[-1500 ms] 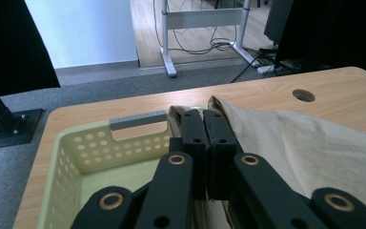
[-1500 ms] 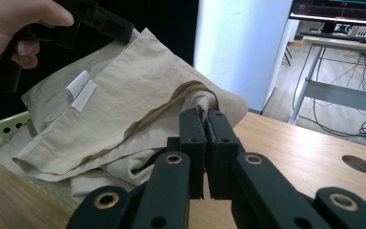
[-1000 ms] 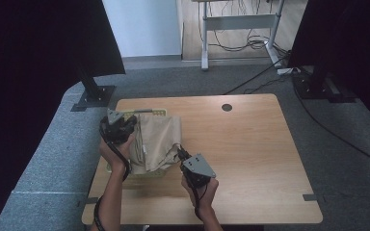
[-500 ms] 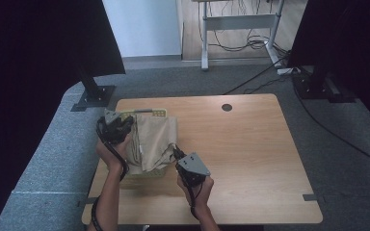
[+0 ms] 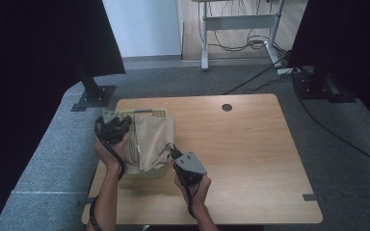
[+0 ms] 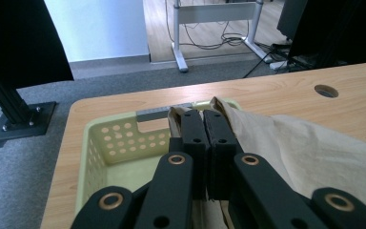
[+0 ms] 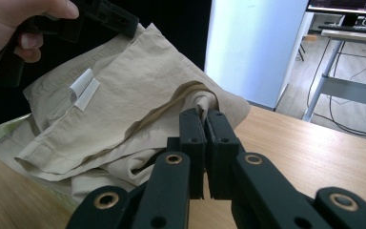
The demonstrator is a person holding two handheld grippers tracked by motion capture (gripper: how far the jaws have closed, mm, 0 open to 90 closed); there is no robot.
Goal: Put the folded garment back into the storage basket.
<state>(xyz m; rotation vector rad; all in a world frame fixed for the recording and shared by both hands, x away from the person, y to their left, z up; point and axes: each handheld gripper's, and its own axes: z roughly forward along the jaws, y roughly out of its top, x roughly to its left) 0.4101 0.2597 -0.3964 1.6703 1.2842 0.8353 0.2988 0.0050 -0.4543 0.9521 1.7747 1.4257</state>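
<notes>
Over the pale green basket (image 5: 158,113) we pinch the beige garment (image 5: 149,139). Our left gripper (image 6: 203,125) clamps its far edge. Our right gripper (image 7: 204,125) clamps its near fold.

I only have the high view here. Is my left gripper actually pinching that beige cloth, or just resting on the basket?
Observer: In the left gripper view, the left gripper has its jaws shut with the edge of the beige fabric garment at their tips, just above the far wall of the pale green perforated plastic basket.
Operator: And the right one?
Observer: The right gripper view shows the right gripper shut on a bunched fold of the garment.
Operator: Any marking on the cloth?
Observer: A white folded label sits near its stitched band, facing the right gripper's camera.
</notes>
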